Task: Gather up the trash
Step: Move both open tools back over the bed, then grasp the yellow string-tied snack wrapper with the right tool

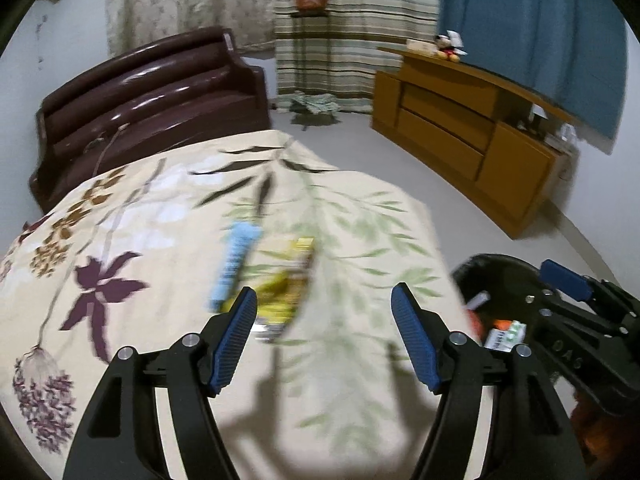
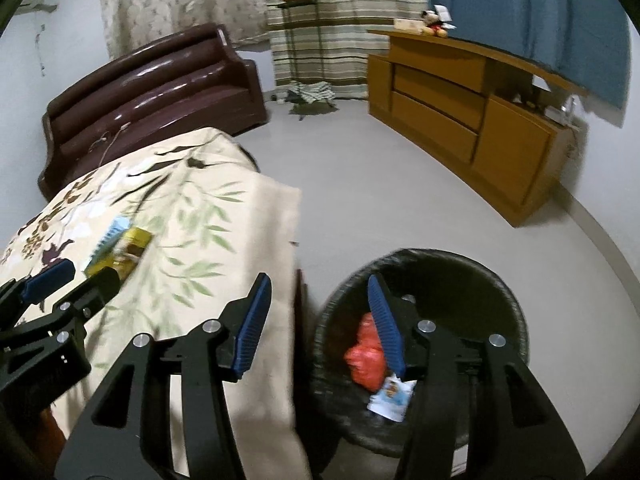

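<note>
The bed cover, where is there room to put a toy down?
The bed cover is bare on the green-leaf side, between the yellow packet and the edge by the black bin, and on the purple-flower side. It is crowded mid-cover, where the blue packet lies against the yellow one.

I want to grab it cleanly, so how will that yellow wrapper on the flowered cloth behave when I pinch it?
The yellow wrapper lies flat and looks thin, so it is probably light and floppy, likely to crumple between the pads. Its surface seems glossy, so it may slide on the cloth. The light blue packet touching it could shift too.
</note>
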### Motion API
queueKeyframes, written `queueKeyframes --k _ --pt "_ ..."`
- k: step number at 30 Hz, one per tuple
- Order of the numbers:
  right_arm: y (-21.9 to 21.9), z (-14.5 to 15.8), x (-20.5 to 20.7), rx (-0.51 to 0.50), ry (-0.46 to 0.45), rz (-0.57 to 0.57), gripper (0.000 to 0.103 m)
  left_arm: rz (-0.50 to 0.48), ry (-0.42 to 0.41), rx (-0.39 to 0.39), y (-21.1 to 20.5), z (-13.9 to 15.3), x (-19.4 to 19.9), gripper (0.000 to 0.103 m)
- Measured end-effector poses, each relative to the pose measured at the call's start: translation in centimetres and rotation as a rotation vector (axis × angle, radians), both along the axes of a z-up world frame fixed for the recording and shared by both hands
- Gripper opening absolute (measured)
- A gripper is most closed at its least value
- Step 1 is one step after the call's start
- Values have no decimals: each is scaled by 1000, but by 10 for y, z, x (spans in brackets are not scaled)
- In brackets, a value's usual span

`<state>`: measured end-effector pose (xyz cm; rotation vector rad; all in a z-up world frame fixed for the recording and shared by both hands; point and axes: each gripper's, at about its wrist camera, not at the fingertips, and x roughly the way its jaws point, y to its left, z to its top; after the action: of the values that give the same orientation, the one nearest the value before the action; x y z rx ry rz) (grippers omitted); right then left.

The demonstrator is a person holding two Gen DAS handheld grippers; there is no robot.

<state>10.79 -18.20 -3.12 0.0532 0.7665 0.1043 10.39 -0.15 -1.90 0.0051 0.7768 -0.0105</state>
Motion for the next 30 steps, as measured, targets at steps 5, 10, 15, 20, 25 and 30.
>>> queueKeyframes --k 5,10,15,20,25,30 --pt "32 7 5 -1 -3 51 49 80 -1 1 43 1 -2 68" --pt "68 11 11 -4 -2 104 49 135 3 7 79 0 -8 68" --pt "102 10 17 4 10 149 50 177 14 4 108 -5 -12 68" --pt "136 3 27 0 41 187 50 209 27 -8 133 -11 -15 68" --pt "156 -3 35 -7 66 190 50 228 30 -23 150 -14 -17 68" --pt "169 -10 41 -27 94 185 49 232 41 -35 160 -18 -17 68"
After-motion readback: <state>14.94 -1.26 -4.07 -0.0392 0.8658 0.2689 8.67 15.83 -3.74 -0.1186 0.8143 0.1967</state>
